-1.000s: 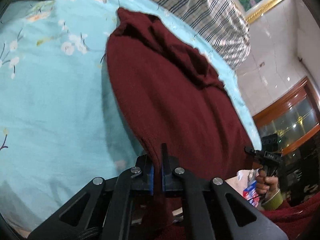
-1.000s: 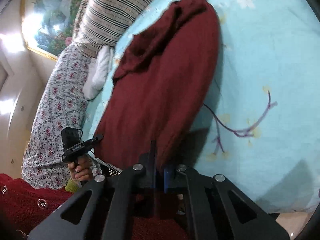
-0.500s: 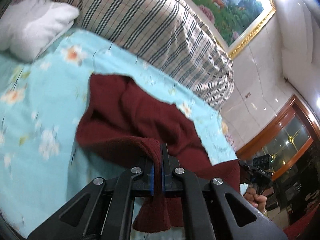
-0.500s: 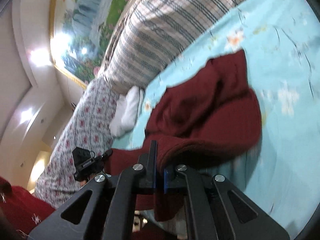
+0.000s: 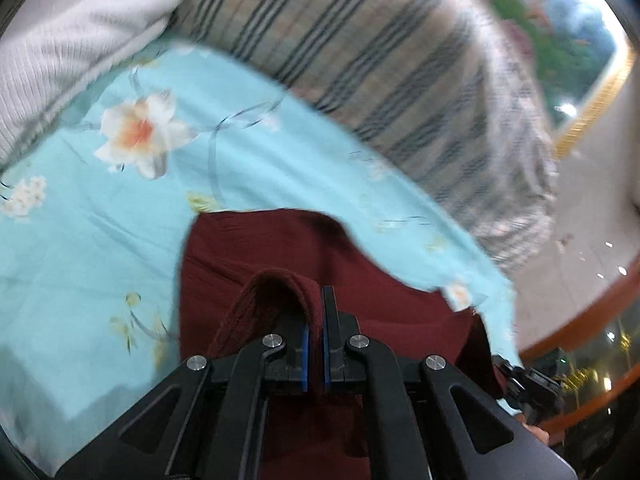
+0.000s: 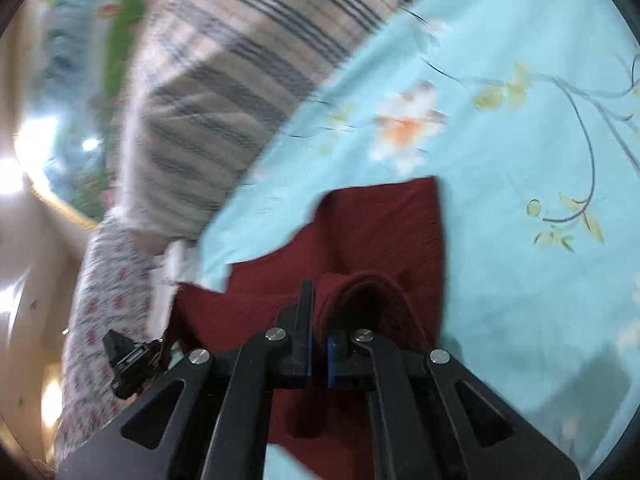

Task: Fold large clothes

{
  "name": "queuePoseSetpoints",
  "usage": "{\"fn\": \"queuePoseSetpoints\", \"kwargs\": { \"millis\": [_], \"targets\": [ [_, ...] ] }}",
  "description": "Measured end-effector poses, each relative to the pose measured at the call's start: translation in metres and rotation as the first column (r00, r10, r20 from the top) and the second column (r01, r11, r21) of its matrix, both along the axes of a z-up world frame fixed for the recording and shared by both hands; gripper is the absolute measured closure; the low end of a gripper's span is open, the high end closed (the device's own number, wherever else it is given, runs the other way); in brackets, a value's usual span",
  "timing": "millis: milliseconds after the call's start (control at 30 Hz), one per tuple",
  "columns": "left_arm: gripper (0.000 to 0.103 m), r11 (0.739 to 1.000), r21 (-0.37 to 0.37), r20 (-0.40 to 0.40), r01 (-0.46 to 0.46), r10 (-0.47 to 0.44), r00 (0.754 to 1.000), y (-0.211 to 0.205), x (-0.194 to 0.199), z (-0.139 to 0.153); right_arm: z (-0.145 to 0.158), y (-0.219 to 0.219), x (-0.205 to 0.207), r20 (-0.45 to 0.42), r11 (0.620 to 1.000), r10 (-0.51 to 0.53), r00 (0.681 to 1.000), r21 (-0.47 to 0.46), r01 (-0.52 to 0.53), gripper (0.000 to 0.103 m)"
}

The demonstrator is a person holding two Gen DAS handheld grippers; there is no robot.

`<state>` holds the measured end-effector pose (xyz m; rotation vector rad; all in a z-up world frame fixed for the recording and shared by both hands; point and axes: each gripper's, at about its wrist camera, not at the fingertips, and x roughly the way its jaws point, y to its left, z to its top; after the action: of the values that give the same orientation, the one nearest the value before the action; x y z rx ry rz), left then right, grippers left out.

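A dark red knitted sweater lies on a light blue flowered bedsheet. My left gripper is shut on a folded hem of the sweater, which loops over the left finger. In the right wrist view the sweater lies below my right gripper, which is shut on another part of its hem. Both held edges hang over the rest of the garment. The sweater's far end reaches toward the pillows. Each view shows the other gripper low at the side.
A large striped pillow lies at the head of the bed, also in the right wrist view. A white cushion lies at the top left. A flowered bolster sits at the left. A framed painting hangs behind.
Both grippers have carried the held hem forward toward the pillows, so the sweater is doubled over itself. The pillows and flowers on the sheet have come much closer. Both stay shut.
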<state>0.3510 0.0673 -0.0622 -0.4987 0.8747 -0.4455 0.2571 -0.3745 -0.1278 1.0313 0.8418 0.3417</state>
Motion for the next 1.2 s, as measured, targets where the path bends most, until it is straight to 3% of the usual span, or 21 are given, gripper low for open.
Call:
{"fn": "queuePoseSetpoints", "kwargs": {
  "millis": [100,167,300,367,433,500,533,667,733,800,900,967,1067,1200],
  "targets": [
    [0.100,0.999,0.032,-0.050,-0.009,0.011,0.999,-0.004,0.023,-0.032,-0.029,0.005,0.018,-0.084,1.000,-0.002,0.996,-0.019,0.000,0.098],
    [0.100,1.000,0.025,-0.061,-0.007,0.008,0.998,-0.004,0.027,-0.043,-0.037,0.006,0.020,-0.090,1.000,-0.002,0.996,-0.009,0.001,0.098],
    [0.096,1.000,0.005,-0.053,0.012,-0.012,0.999,0.000,0.020,-0.040,-0.031,0.002,0.014,-0.070,1.000,0.003,0.998,-0.012,-0.004,0.094],
    [0.086,1.000,0.005,-0.055,0.024,-0.024,0.998,0.003,0.009,-0.033,-0.024,0.001,0.009,-0.070,0.999,-0.001,0.998,-0.034,-0.001,0.090],
    [0.079,0.999,0.008,-0.040,0.043,-0.042,0.998,0.004,-0.011,-0.025,-0.012,0.001,0.001,-0.055,0.997,-0.018,0.998,-0.070,0.014,0.069],
    [0.076,0.996,-0.002,-0.023,0.084,-0.084,0.996,-0.002,-0.033,-0.015,0.005,0.001,-0.012,-0.005,0.994,-0.033,0.999,-0.105,0.033,0.058],
    [0.076,0.992,-0.013,-0.008,0.127,-0.127,0.992,-0.010,-0.046,-0.010,0.015,0.004,-0.019,0.022,0.991,-0.033,0.999,-0.126,0.035,0.058],
    [0.071,0.953,0.016,-0.003,0.301,-0.301,0.954,-0.058,-0.068,-0.006,0.035,0.043,-0.021,0.089,0.980,0.123,0.988,-0.167,-0.107,0.058],
    [0.071,0.935,0.108,-0.006,0.337,-0.338,0.941,-0.085,-0.066,-0.009,0.034,0.070,-0.008,0.061,0.950,0.223,0.973,-0.235,-0.203,0.058],
    [0.071,0.939,0.158,0.002,0.307,-0.311,0.950,-0.090,-0.051,-0.014,0.028,0.083,0.006,0.027,0.926,0.254,0.967,-0.296,-0.234,0.058],
    [0.074,0.971,0.135,-0.012,0.198,-0.198,0.980,-0.066,-0.010,-0.022,0.014,0.072,0.025,-0.006,0.928,0.203,0.979,-0.318,-0.194,0.060],
    [0.084,0.987,0.116,-0.020,0.113,-0.111,0.994,-0.043,0.016,-0.026,0.002,0.053,0.037,-0.048,0.930,0.129,0.990,-0.341,-0.138,0.060],
    [0.085,0.989,0.148,-0.021,0.009,-0.006,1.000,-0.021,0.038,-0.031,-0.013,0.029,0.048,-0.074,0.949,0.049,0.996,-0.307,-0.070,0.062],
    [0.087,0.995,0.095,-0.044,-0.010,0.014,0.999,-0.002,0.033,-0.034,-0.001,0.027,0.045,-0.072,0.955,-0.009,0.997,-0.295,-0.013,0.061]
  ]
}}
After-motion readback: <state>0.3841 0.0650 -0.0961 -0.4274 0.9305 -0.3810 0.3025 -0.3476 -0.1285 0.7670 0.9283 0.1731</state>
